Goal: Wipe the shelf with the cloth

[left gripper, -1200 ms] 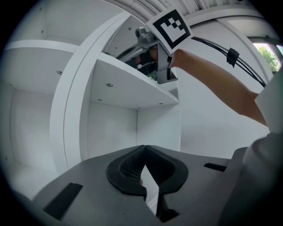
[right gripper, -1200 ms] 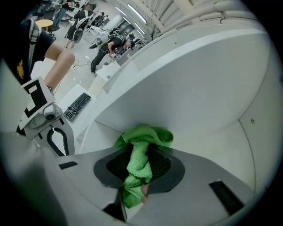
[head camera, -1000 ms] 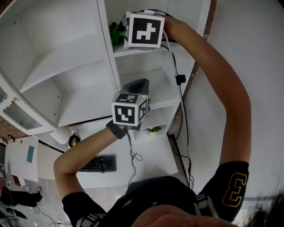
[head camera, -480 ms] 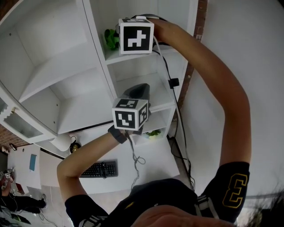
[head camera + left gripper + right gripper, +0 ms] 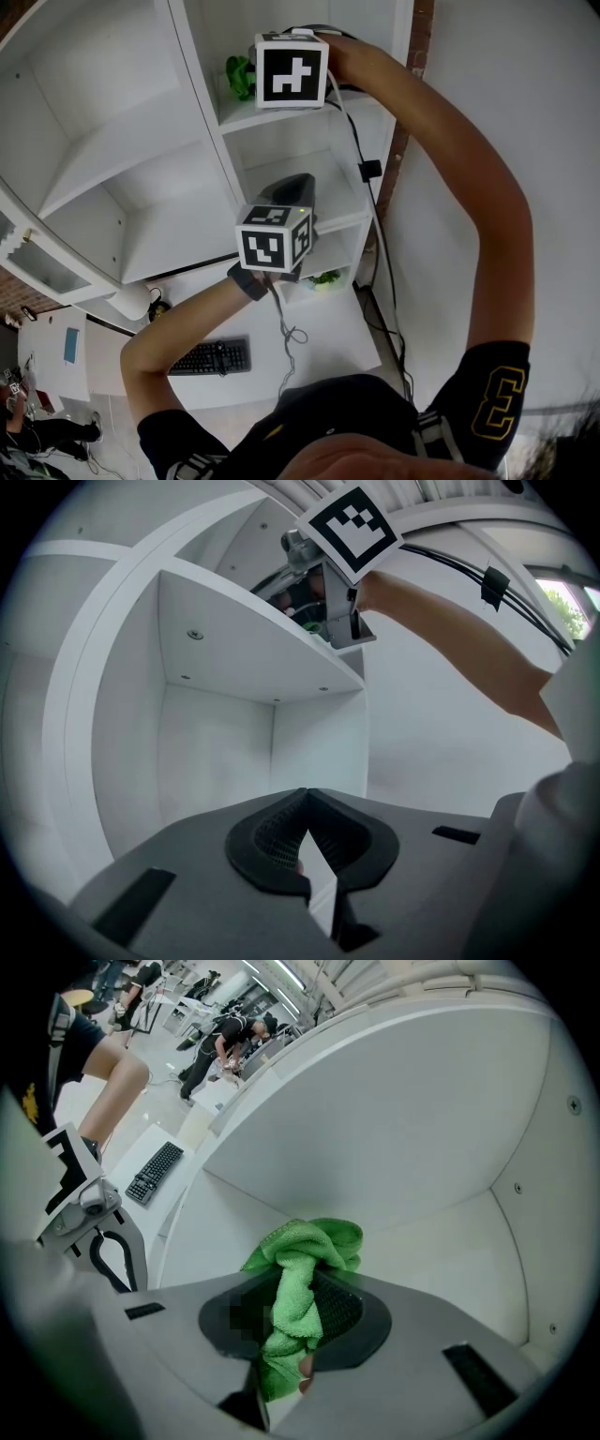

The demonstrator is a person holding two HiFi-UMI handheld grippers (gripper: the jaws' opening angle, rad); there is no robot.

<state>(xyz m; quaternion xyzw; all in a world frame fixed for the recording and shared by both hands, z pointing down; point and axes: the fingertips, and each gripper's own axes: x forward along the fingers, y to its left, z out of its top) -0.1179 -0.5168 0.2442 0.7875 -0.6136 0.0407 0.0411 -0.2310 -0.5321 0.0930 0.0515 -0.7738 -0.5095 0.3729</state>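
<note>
A green cloth (image 5: pixel 302 1283) is bunched between the jaws of my right gripper (image 5: pixel 298 1274), which is shut on it. In the head view the cloth (image 5: pixel 240 75) shows on the upper shelf board (image 5: pixel 309 105) of the white shelf unit, just left of the right gripper's marker cube (image 5: pixel 292 70). My left gripper (image 5: pixel 291 192) reaches into the compartment one level lower, over the shelf board (image 5: pixel 337 197). In the left gripper view its jaws meet at the tip (image 5: pixel 305 794) with nothing between them, facing the white back wall (image 5: pixel 225 752).
The white shelf unit has a vertical divider (image 5: pixel 211 131) and larger compartments (image 5: pixel 122 141) to the left. A cable (image 5: pixel 370 173) hangs down the unit's right side. Below stands a white desk (image 5: pixel 319 337) with a black keyboard (image 5: pixel 208 357). A green item (image 5: pixel 325 277) lies on the lowest shelf.
My right gripper with the cloth has shifted slightly left along the upper shelf, then back right a little. The left gripper has stayed in the lower compartment.
</note>
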